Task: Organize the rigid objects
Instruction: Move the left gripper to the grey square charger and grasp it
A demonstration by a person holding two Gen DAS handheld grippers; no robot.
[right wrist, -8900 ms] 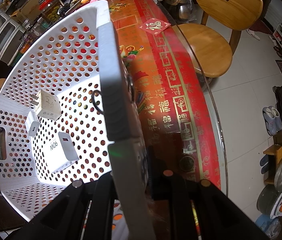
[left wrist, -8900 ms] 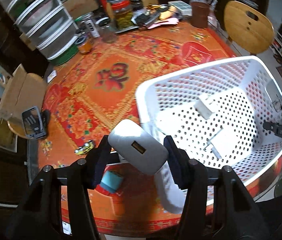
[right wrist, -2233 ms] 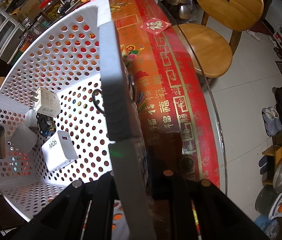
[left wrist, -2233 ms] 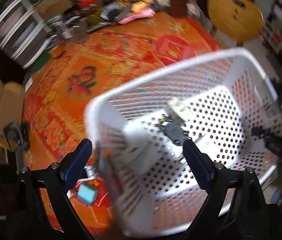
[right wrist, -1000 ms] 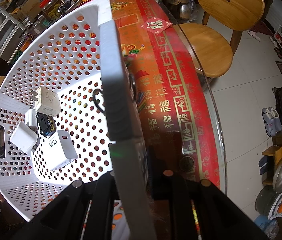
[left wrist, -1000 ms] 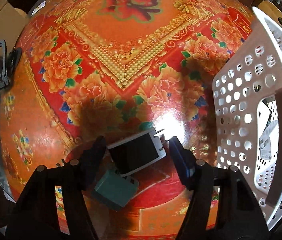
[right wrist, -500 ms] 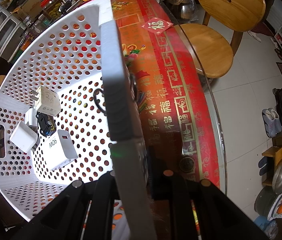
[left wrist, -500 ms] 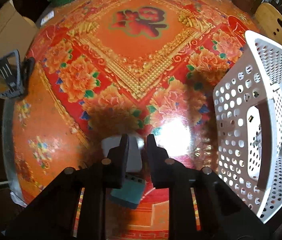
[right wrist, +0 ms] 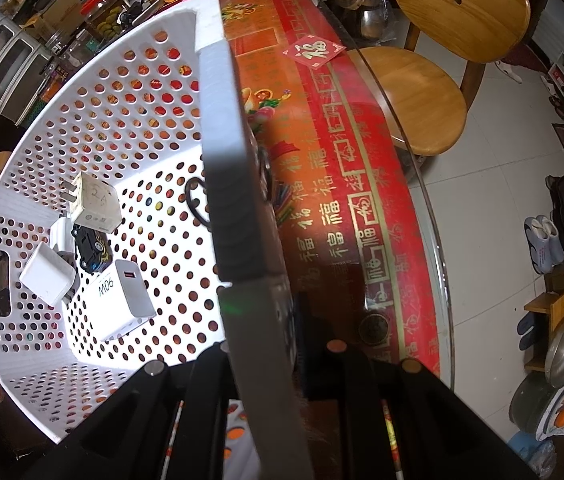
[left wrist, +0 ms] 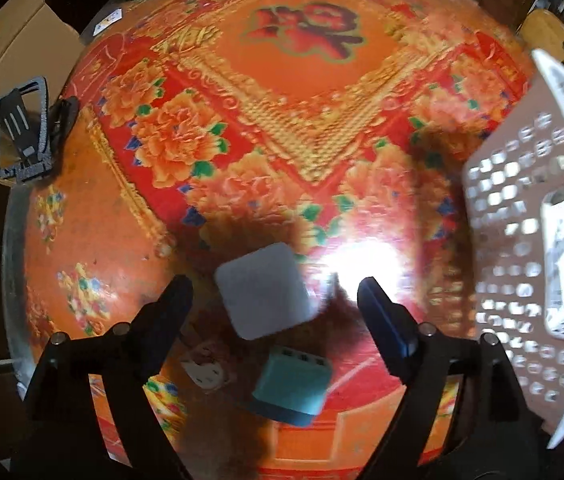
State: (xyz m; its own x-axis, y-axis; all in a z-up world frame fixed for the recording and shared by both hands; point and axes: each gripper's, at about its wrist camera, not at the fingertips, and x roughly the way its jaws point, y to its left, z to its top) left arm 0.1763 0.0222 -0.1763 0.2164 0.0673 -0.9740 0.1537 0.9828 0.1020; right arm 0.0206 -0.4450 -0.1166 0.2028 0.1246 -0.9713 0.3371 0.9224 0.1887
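Observation:
My left gripper (left wrist: 273, 304) is open above the red table, its fingers wide apart around a white square charger (left wrist: 263, 290) that lies loose between them. A teal multi-port charger (left wrist: 292, 386) and a small white plug (left wrist: 205, 372) lie just below it. My right gripper (right wrist: 259, 320) is shut on the rim (right wrist: 221, 160) of the white perforated basket (right wrist: 93, 128), whose end wall also shows in the left wrist view (left wrist: 522, 240). Inside lie several white chargers, one marked 90W (right wrist: 123, 304), and a small black toy car (right wrist: 91, 250).
A black phone stand (left wrist: 23, 132) sits at the table's left edge beside a cardboard box (left wrist: 13, 52). Wooden chairs (right wrist: 422, 88) stand by the table's glass edge (right wrist: 434, 240). Clutter and drawers line the far side. Pots sit on the floor at lower right.
The left gripper had shut on the white charger half a second ago; now its jaws have sprung wide open and the charger lies flat between them. The right gripper has not moved.

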